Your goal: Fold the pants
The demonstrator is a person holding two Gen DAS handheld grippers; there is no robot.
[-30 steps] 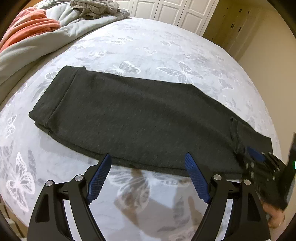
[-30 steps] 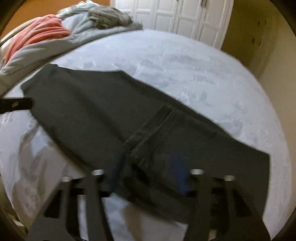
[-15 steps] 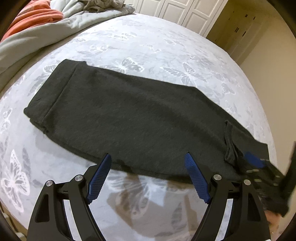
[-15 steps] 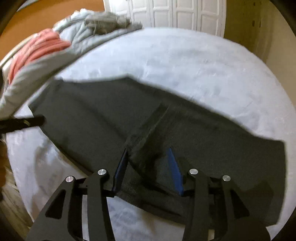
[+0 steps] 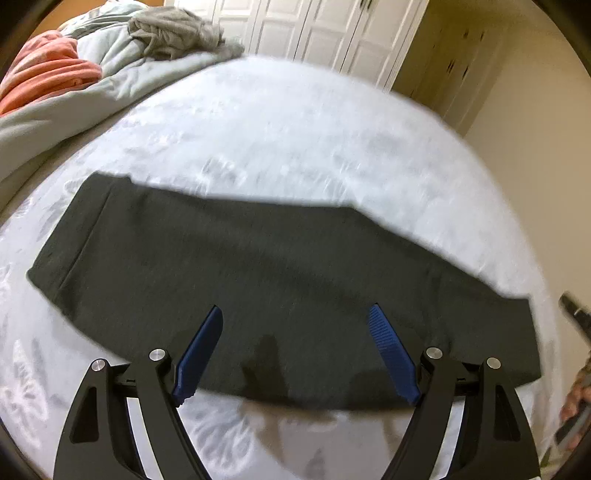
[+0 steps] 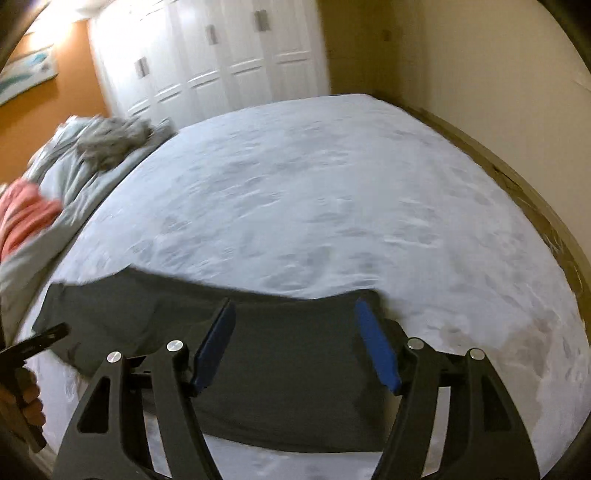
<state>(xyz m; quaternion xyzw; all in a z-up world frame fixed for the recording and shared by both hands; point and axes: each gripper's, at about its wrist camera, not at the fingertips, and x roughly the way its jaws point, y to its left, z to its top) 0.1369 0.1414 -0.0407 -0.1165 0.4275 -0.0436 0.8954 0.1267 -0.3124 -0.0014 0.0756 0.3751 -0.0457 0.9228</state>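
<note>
Pants (image 5: pixel 258 280) lie flat across the frame's lower middle on the bed (image 5: pixel 295 147), both grippers' jaws spread wide and empty; I'd pinch matching corners evenly.

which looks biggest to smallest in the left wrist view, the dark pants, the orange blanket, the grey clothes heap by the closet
1. dark pants
2 and 3. orange blanket and grey clothes heap: look alike, and the blanket is cut off by the frame edge.

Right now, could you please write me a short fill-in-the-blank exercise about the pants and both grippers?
1. The dark pants lie flat on the ____.
2. The left hand-held gripper has its jaws ____.
3. The right hand-held gripper holds ____.
4. The blanket beside the grey bedding is ____ in colour.

Missing words: bed; open; nothing; orange
</note>
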